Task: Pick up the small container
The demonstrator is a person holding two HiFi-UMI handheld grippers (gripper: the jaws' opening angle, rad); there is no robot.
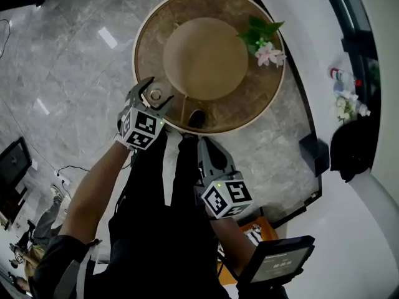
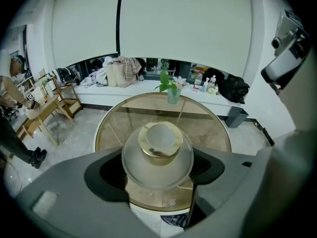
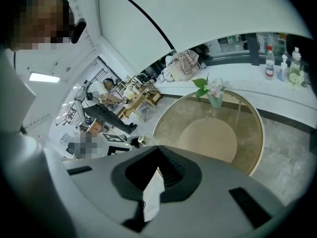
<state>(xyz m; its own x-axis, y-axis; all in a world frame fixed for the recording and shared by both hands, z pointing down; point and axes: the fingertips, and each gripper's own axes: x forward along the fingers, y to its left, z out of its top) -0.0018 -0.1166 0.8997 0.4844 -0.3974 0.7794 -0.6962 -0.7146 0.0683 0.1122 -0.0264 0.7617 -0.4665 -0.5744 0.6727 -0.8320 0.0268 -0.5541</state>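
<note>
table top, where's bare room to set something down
The table's middle and far-left arc are bare. Crowded: the vase at the far-right rim, and the near-left rim, where the left gripper holds the container.

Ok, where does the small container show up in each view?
Head view: small container left of centre, in the left gripper.
Left gripper view: dead centre, between the jaws.
Right gripper view: tiny, left of centre.
Shared landmark: the flower vase.
</note>
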